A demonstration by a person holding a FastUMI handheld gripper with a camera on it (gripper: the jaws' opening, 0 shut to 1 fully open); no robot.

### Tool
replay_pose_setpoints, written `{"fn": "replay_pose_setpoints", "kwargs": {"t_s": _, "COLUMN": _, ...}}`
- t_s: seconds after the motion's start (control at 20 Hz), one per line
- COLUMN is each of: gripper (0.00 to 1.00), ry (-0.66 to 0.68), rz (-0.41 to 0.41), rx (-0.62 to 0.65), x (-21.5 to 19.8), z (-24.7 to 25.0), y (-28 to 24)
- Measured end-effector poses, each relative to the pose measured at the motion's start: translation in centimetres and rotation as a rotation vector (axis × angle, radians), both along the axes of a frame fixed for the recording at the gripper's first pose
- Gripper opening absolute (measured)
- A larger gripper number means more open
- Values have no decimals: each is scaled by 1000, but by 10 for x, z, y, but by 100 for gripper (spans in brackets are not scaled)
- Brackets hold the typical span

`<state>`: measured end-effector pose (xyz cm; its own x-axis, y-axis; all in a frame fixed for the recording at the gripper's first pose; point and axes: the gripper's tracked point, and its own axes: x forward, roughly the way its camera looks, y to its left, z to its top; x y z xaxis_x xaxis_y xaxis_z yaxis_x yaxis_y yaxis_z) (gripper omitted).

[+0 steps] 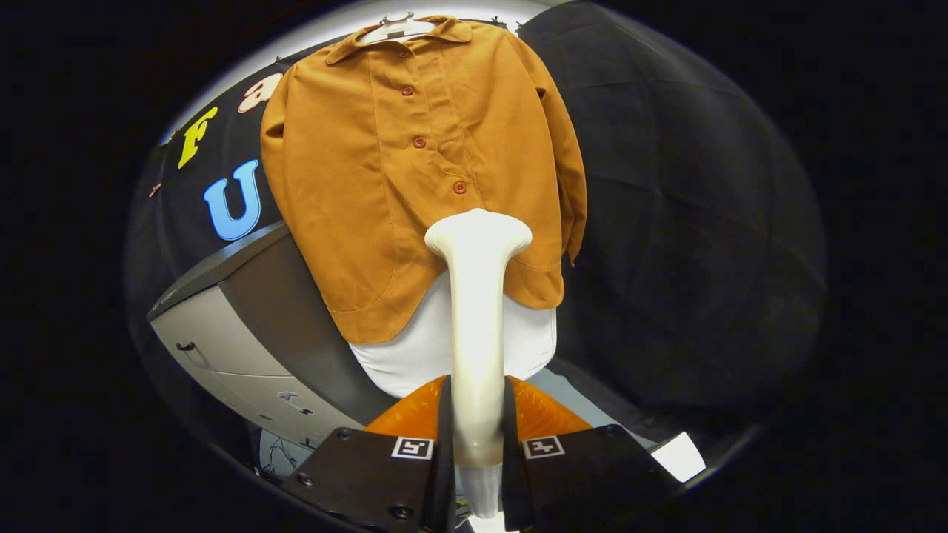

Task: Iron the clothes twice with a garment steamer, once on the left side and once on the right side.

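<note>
An orange-brown button shirt (385, 170) hangs on a white hanger (396, 28) against the booth wall, over a white board or garment (415, 355) showing below its hem. My gripper (478, 444) is shut on the handle of a white garment steamer (478, 311), with both fingers pressing its sides. The steamer's flared head (478, 233) points at the shirt's lower front, just right of the button line and near the hem. Whether the head touches the cloth is not clear. An orange part of the steamer's body (404, 418) shows behind the fingers.
A grey cabinet with drawers (244, 333) stands to the left, below the shirt. Black cloth (681, 222) covers the wall to the right. A small white object (678, 455) lies low at the right near the fingers.
</note>
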<state>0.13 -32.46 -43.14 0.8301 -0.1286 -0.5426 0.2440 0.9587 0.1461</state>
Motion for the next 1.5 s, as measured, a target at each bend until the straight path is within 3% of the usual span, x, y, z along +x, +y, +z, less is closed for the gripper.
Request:
{"fn": "replay_pose_setpoints", "kwargs": {"t_s": 0.3, "gripper": 29, "ry": -68, "rz": -31, "rx": -21, "x": -18, "z": 48, "y": 9}}
{"fn": "replay_pose_setpoints", "kwargs": {"t_s": 0.65, "gripper": 29, "ry": -283, "rz": -48, "rx": -107, "x": 3, "z": 191, "y": 31}}
{"fn": "replay_pose_setpoints", "kwargs": {"t_s": 0.95, "gripper": 28, "ry": -470, "rz": 8, "rx": -137, "x": 24, "z": 306, "y": 90}}
{"fn": "replay_pose_setpoints", "kwargs": {"t_s": 1.5, "gripper": 28, "ry": -540, "rz": 88, "rx": -120, "x": 22, "z": 371, "y": 206}}
